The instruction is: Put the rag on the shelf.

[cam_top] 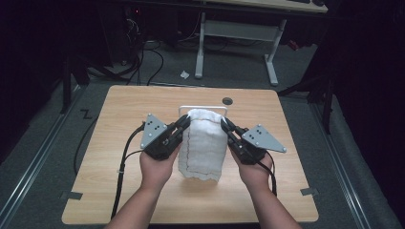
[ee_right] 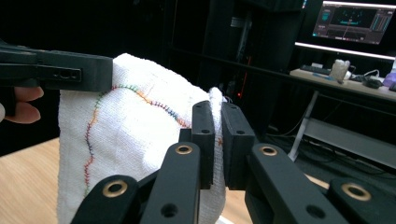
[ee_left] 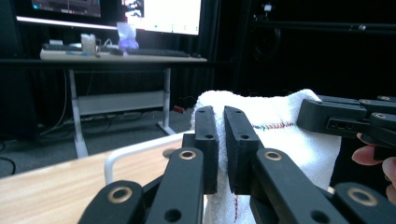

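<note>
Holding white towel (cam_top: pixel 203 145) up at frame centre, left gripper (cam_top: pixel 184 125) and right gripper (cam_top: pixel 226 125) each pinching a top corner; next likely draping over wire rack (cam_top: pixel 182 109).

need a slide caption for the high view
Both tools, left and right, lift a white towel by its top corners.

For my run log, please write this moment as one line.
left tool: shut on towel | right tool: shut on towel | white towel: held up by top corners, hanging over table
</note>
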